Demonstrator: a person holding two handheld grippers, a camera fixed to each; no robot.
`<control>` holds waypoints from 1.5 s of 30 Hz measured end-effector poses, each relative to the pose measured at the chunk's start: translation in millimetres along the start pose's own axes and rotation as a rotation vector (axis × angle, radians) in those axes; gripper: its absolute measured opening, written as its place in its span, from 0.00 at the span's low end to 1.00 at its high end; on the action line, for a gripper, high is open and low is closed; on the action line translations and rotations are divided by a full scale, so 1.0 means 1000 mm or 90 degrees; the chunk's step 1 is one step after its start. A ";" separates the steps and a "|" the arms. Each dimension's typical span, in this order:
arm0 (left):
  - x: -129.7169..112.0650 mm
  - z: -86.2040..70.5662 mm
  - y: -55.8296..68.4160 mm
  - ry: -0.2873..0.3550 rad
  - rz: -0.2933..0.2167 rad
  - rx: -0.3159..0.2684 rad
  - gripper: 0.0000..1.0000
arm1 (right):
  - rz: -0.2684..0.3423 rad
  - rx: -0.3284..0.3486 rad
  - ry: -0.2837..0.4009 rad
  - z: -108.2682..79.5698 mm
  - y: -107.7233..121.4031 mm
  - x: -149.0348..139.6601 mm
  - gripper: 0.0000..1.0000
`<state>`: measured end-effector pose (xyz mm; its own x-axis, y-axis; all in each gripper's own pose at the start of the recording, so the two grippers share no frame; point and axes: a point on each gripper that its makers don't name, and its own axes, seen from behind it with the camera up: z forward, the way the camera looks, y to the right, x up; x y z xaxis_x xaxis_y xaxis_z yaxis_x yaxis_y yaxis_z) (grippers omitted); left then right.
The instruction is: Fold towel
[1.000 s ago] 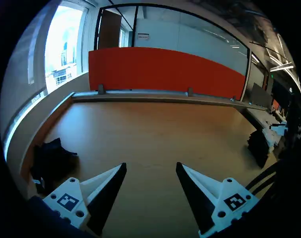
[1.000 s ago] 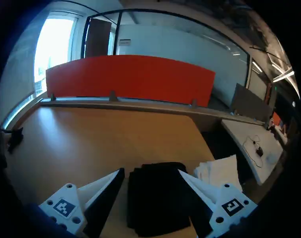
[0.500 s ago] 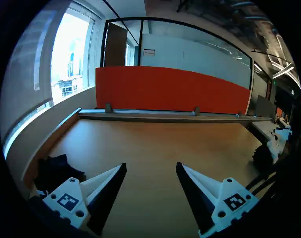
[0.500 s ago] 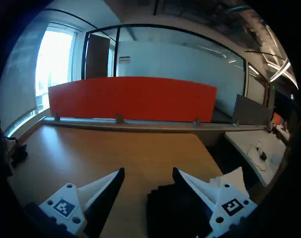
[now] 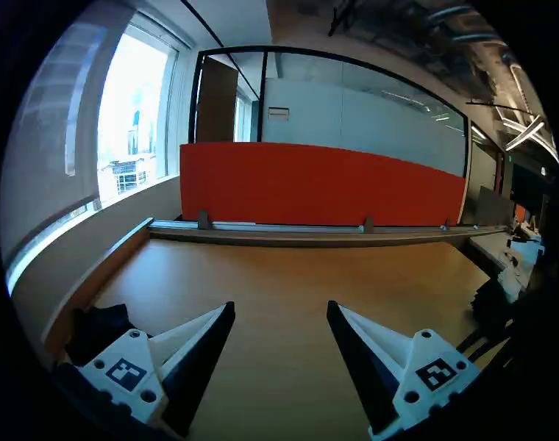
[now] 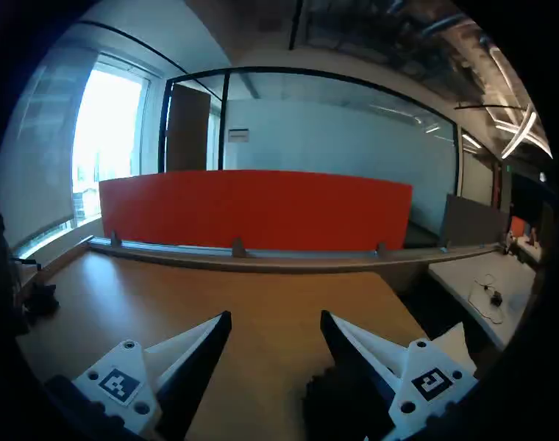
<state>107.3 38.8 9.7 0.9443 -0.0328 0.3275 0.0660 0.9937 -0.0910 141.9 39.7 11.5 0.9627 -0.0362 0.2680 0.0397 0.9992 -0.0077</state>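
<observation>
You get bright daylight from the window point(image 5: 132, 140) on the left, so white it glares. The desk point(image 5: 294, 287) shines near it. Lines bend at the edges, and the right side looks dim.

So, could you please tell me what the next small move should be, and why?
Probably swing the left hand-held gripper down towards the crumpled dark towel at the wooden table's window-side edge: it is open and empty, and that towel looks unfolded.
</observation>
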 end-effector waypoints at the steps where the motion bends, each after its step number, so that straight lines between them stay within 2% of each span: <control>1: 0.002 0.000 -0.001 0.004 0.001 0.001 0.93 | -0.001 0.001 0.004 0.000 -0.004 0.002 0.93; 11: 0.011 0.001 -0.007 0.026 0.001 0.012 0.93 | 0.012 0.018 0.037 0.006 -0.038 0.018 0.94; 17: 0.018 0.002 -0.010 0.042 0.011 0.016 0.93 | 0.024 0.020 0.046 0.008 -0.047 0.022 0.93; 24: 0.021 0.000 -0.013 0.068 0.007 0.016 0.93 | 0.036 0.016 0.056 0.004 -0.058 0.026 0.94; 30: 0.021 -0.001 -0.017 0.092 0.008 0.015 0.93 | 0.025 0.016 0.071 0.000 -0.067 0.029 0.94; 36: 0.007 0.000 -0.023 0.104 0.001 0.014 0.93 | 0.006 0.020 0.078 -0.003 -0.079 0.026 0.93; 45: -0.002 0.011 -0.028 0.131 0.020 0.014 0.93 | -0.017 0.024 0.084 -0.003 -0.098 0.017 0.93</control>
<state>100.1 12.0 21.6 0.9918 -0.0204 0.1259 0.0302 0.9966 -0.0771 155.1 -58.6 14.1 0.9884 -0.0625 0.1385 0.0582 0.9977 0.0349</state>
